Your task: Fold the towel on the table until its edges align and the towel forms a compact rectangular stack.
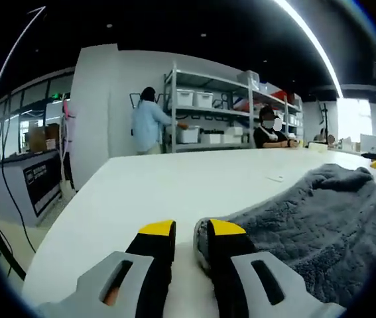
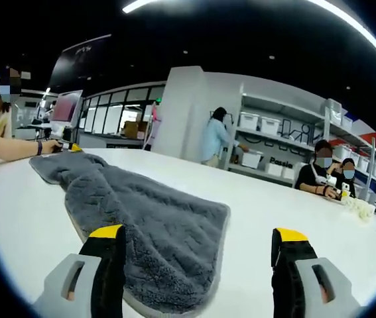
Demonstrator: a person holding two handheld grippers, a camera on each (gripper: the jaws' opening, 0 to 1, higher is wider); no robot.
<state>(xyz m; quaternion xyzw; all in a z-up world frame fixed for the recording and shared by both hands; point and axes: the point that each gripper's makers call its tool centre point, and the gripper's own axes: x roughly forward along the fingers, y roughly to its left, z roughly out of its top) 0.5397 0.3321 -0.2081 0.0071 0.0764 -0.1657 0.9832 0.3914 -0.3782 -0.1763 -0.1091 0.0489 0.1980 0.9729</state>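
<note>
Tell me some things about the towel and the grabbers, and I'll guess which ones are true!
1. The towel is grey. True.
2. The right gripper is squeezed shut. False: its jaws stand wide apart.
3. The left gripper is nearly closed at the towel's edge. True.
4. The towel lies on a black table. False: the table is white.
5. The towel is already a neat folded stack. False: it lies spread out and rumpled.
</note>
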